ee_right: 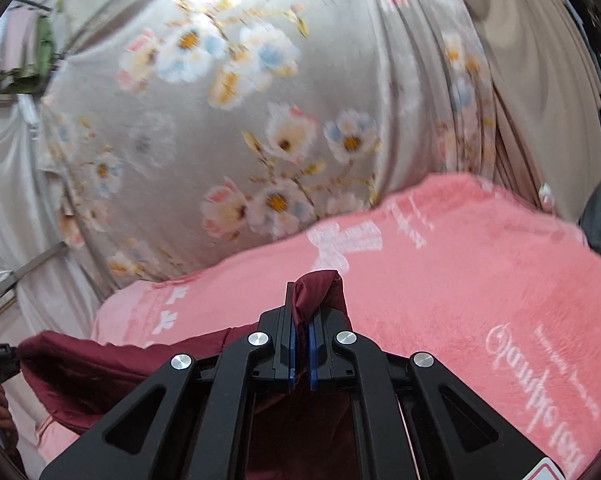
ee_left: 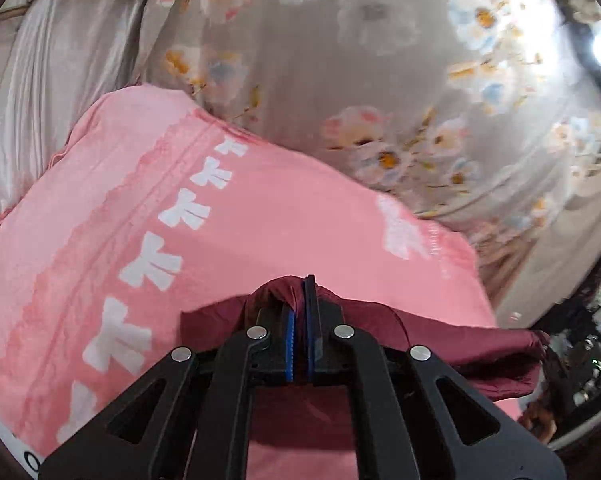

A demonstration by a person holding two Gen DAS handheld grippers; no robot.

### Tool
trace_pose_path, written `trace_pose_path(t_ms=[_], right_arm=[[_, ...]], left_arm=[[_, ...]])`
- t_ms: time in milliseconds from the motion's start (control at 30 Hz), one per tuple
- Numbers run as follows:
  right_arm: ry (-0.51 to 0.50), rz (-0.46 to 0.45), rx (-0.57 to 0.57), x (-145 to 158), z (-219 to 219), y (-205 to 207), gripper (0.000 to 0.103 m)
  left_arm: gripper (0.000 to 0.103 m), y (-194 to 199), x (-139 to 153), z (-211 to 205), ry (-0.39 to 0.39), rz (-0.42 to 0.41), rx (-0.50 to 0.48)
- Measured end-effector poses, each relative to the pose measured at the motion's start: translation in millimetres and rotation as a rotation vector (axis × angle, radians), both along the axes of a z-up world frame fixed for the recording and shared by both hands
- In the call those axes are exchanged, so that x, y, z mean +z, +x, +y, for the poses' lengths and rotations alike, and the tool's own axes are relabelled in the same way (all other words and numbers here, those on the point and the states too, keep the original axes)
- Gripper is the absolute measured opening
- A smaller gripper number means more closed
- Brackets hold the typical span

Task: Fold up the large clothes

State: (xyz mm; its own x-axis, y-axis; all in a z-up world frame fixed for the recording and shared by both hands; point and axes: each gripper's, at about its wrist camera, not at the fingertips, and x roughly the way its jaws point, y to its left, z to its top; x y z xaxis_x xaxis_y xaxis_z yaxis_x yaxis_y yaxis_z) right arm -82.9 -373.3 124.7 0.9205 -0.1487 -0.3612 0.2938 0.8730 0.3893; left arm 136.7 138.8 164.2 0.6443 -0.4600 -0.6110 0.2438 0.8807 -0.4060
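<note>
Both of my grippers are clamped on the maroon garment [ee_left: 440,340]: the left gripper [ee_left: 300,300] pinches a bunched fold of it between its blue pads, and the right gripper [ee_right: 302,312] bites another raised fold. Between them I see the cloth stretched just above the pink blanket [ee_left: 260,220] with white bows, which covers the surface under my hands. Behind it hangs a grey floral curtain [ee_right: 240,100].
</note>
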Motion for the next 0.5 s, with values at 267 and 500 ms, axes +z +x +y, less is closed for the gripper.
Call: trace_pose_path(t_ms=[267, 500], right_arm=[[0.112, 0.283, -0.035, -115, -31, 121, 0.004], [0.119, 0.391, -0.042, -165, -32, 148, 0.007]], left_arm=[[0.003, 112, -140, -55, 0.264, 0.226, 0.042], [0.006, 137, -223, -59, 0.255, 0.341, 0.038]])
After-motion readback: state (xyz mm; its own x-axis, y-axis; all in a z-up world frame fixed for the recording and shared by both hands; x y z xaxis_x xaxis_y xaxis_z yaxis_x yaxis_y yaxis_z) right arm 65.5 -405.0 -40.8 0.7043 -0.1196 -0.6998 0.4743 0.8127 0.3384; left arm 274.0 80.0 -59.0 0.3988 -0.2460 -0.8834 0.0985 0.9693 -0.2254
